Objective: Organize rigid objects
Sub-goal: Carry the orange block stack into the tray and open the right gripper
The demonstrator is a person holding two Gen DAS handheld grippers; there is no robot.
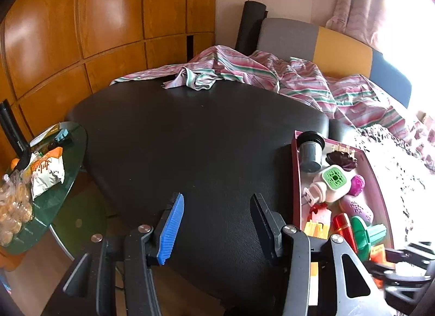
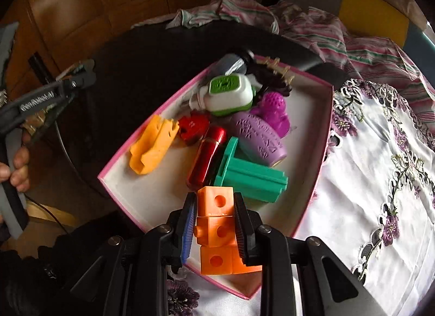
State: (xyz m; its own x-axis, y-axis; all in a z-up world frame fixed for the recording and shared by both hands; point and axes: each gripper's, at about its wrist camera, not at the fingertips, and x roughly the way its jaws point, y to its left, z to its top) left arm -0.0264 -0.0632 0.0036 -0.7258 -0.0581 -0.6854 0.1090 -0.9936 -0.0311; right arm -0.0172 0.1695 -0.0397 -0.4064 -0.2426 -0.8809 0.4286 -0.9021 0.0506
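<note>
My right gripper [image 2: 215, 202] is shut on a stack of orange cube blocks [image 2: 214, 223], held just above the near corner of the pink-rimmed box [image 2: 122, 158]. Inside the box lie a green plastic piece [image 2: 252, 177], a red cylinder [image 2: 206, 158], a yellow-orange piece [image 2: 152, 150], a purple ribbed toy [image 2: 258, 136] and a white-and-green device [image 2: 228, 96]. My left gripper [image 1: 217, 221] stands open over the black leather seat [image 1: 204, 139], with nothing between its fingers. The same box [image 1: 296, 180] sits to its right. In the right wrist view the left gripper [image 2: 78, 74] shows at the far left, held by a hand [image 2: 16, 163].
A glass side table [image 1: 73, 169] with snack packets [image 1: 46, 172] stands left of the seat. A striped cloth [image 1: 258, 71] lies across the seat's far edge. The box rests partly on a white embroidered cloth [image 2: 380, 180]. Wooden cabinet doors [image 1: 95, 30] close off the back left.
</note>
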